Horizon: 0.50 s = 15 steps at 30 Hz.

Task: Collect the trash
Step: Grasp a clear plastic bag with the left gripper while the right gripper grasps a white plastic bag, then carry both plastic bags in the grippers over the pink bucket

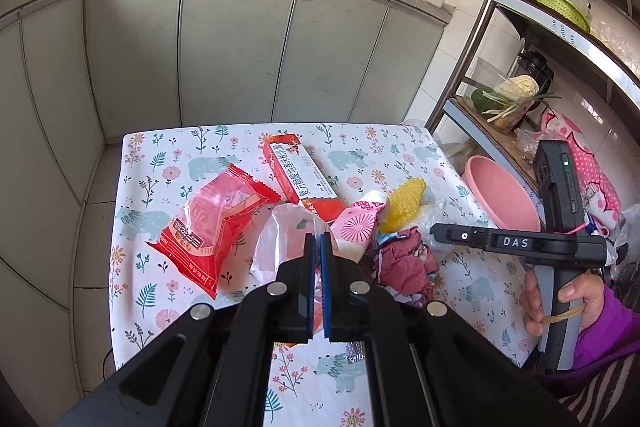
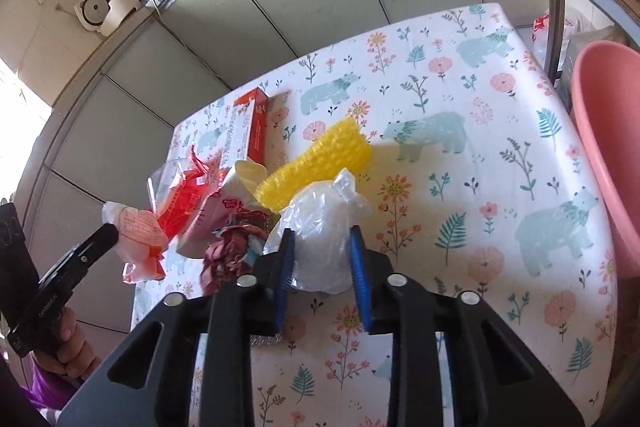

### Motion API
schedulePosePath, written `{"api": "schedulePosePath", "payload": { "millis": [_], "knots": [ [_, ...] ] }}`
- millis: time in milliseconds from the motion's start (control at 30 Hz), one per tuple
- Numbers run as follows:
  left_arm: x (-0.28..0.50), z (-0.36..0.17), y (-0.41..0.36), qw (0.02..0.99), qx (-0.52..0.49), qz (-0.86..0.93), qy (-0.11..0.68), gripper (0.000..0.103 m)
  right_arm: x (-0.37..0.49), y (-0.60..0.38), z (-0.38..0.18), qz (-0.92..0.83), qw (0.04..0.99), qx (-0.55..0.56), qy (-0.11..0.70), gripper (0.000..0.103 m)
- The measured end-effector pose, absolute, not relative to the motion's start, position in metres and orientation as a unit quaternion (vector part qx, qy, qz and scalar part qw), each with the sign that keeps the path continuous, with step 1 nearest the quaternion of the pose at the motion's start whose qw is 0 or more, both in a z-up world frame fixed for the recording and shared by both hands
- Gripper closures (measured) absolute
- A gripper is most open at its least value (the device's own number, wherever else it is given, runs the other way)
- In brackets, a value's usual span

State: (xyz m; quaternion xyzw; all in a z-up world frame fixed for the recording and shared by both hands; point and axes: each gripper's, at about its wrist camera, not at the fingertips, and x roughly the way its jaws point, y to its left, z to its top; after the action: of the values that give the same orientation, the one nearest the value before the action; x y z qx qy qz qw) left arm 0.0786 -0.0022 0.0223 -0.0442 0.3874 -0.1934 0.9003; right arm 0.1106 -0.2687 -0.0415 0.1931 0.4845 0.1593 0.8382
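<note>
Left wrist view. Shows the left tongs (image 1: 318,243) pressed together on a thin clear wrapper (image 1: 276,243), pinched at its edge above the flower-printed tabletop (image 1: 400,147). Cannot tell for certain whether the wrapper hangs free of the cloth or brushes it. Places a red snack packet (image 1: 212,223) flat on the tabletop just left of the wrapper, and a long red and white carton (image 1: 304,179) beyond it, lying at a slant. Groups the remaining litter to the right of the tongs: a pink patterned wrapper (image 1: 356,227), a yellow netted piece (image 1: 404,203) leaning against it, and a crumpled maroon paper (image 1: 404,263) nearest the camera. Sets a pink basin (image 1: 500,191) off the right edge of the tabletop, beside a metal rack (image 1: 480,27). Includes the right hand (image 1: 576,303), in a purple sleeve, wrapped around its black handle.

Right wrist view. Shows the right tongs (image 2: 322,233) closed partway around a crumpled clear plastic bag (image 2: 320,227), with a blue pad against each flank of the bag. Leaves the bag resting on the tabletop, just in front of the yellow netted piece and beside the maroon paper. Catches the left hand (image 2: 68,347) at the lower left edge, gripping its handle.
</note>
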Motion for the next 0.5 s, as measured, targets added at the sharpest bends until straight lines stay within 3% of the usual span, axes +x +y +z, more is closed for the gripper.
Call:
{"api": "schedulePosePath", "payload": {
  "millis": [133,500],
  "knots": [
    [0.074,0.027,-0.006,0.902,-0.042,-0.197,0.382,0.101,0.095,-0.279,-0.026,0.155,0.853,0.186,0.463,0.087],
    [0.067,0.052,-0.048,0.901,-0.027,-0.242,0.36,0.101,0.053,-0.315,0.008,0.131,0.882,0.184,0.414,0.088]
  ]
}}
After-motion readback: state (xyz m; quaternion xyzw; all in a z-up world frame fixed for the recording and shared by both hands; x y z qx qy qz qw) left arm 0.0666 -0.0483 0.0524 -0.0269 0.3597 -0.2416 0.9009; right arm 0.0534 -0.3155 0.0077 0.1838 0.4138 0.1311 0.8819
